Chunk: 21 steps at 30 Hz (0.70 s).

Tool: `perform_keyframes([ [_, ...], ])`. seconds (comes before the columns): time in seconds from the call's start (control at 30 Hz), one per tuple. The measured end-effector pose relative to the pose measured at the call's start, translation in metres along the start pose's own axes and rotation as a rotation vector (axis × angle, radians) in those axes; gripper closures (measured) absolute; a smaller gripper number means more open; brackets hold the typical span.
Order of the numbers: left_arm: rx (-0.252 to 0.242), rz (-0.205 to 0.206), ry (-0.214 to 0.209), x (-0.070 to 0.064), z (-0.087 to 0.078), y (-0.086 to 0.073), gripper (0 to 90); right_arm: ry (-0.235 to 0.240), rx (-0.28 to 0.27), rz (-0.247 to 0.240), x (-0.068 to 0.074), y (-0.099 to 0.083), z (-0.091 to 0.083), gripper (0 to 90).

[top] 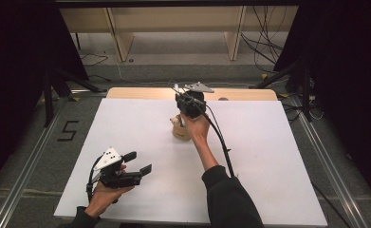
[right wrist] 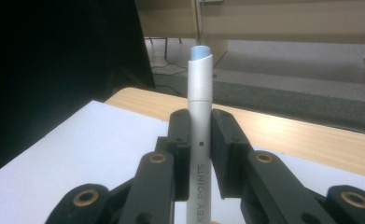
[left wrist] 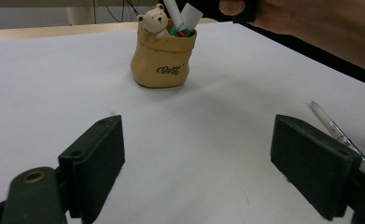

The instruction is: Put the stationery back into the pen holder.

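1. Right gripper (right wrist: pixel 200 140) is clamped on a white marker (right wrist: pixel 200 116), blue tip up, "KEY POINTS" printed on the barrel.
2. It is held above the bear pot (top: pixel 180 129), far centre of the white table (top: pixel 268 180).
3. Left gripper (left wrist: pixel 196 163) sits at the near left, jaws wide apart, holding nothing.
4. Pot (left wrist: pixel 162 58) holds white markers; a pen (left wrist: pixel 336 133) lies just beside the left gripper.
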<state>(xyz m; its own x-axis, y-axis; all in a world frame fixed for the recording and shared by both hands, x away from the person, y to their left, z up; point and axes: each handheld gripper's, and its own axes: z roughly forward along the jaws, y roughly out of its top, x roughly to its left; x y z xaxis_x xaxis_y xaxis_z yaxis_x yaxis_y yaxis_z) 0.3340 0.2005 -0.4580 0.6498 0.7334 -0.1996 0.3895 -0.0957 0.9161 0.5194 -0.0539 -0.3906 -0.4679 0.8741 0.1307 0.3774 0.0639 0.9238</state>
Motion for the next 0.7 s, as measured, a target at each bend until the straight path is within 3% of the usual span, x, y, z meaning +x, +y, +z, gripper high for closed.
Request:
perform_keyframes([
  [0.53, 0.001, -0.002, -0.001, 0.0, 0.0, 0.0, 17.0, -0.015, 0.009, -0.023, 0.001, -0.014, 0.004, 79.0],
  [0.7, 0.001, -0.002, -0.002, 0.0, 0.0, 0.0, 17.0, -0.024, 0.011, -0.061, 0.003, -0.017, 0.004, 79.0],
])
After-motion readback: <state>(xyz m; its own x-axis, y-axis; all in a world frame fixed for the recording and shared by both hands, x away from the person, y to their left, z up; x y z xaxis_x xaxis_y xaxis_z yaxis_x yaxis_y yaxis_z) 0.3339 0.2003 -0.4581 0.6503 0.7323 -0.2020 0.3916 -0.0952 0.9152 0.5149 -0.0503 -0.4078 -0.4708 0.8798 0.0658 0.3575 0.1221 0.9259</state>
